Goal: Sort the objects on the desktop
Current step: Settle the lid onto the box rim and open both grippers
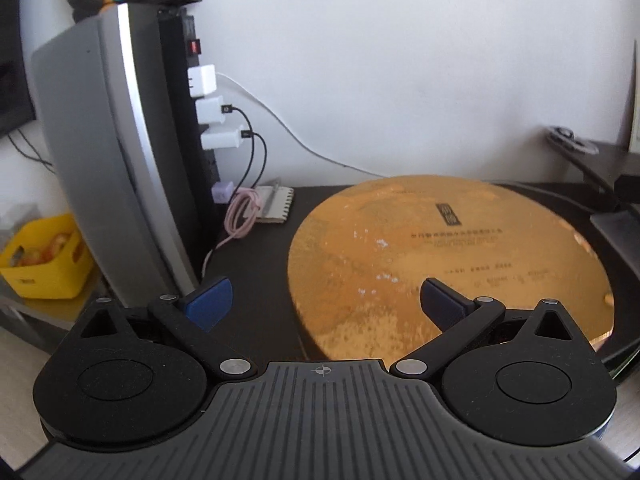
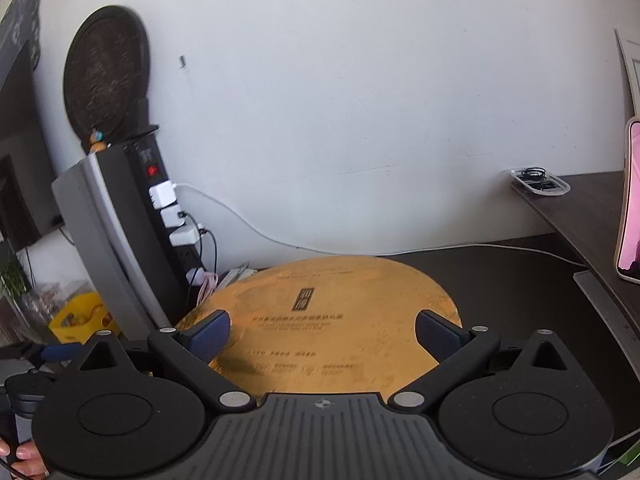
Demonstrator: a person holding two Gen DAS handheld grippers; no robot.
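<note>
both the left hand-held gripper (image 1: 326,304) and right hand-held gripper (image 2: 322,334) are spread wide and empty over the gold disc (image 1: 440,248) on the dark surface (image 1: 256,264).

disc (image 1: 440,248) lies flat on surface (image 1: 260,264), mid | power strip (image 1: 196,120) upright at left rear against wall, chargers (image 1: 212,110) plugged in | coiled cable (image 1: 244,216) and notepad (image 1: 278,204) at its foot, left-behind disc | bin (image 1: 44,256) far left, lower | tray (image 2: 540,182) on raised shelf, right rear
</note>
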